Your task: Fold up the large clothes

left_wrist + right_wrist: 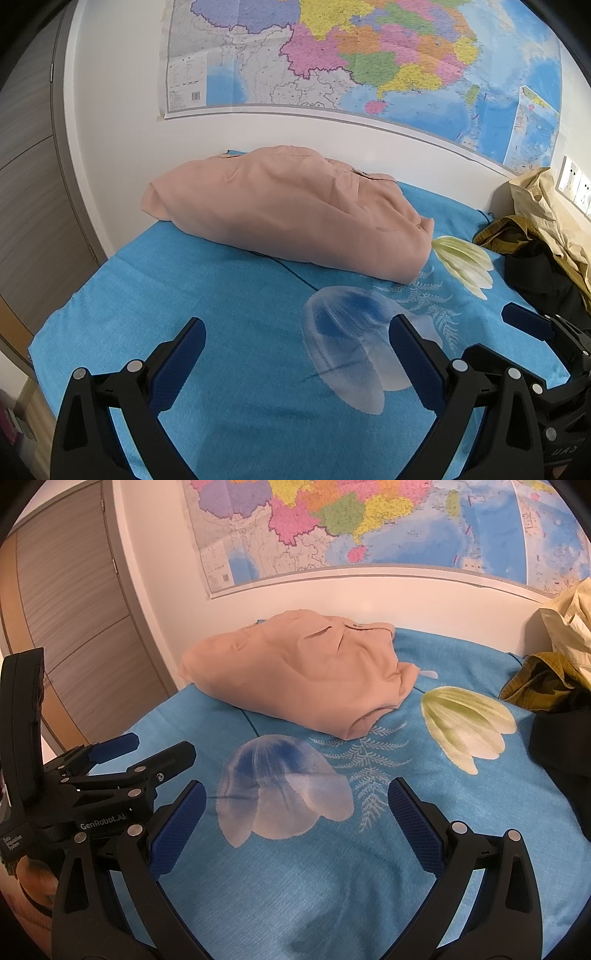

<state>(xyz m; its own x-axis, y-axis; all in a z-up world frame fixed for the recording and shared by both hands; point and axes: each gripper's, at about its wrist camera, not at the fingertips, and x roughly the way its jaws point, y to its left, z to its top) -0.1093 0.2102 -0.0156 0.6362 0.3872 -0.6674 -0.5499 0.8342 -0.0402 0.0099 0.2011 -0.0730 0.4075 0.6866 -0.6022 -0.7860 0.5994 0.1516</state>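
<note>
**Folded peach garment set down; both grippers free over blue floral sheet**

- Left gripper: jaws apart, empty, hovering over the blue floral sheet, on the near side of the peach garment
- Peach garment: compact folded bundle lying on the sheet, against the white wall under the map
- Right gripper: jaws apart, empty, near side of garment
- Unfolded clothes pile: right of garment, mustard, pale yellow and black pieces
- Step, judged: one fold finished; next calls for drawing a piece from the pile and spreading it flat
</note>
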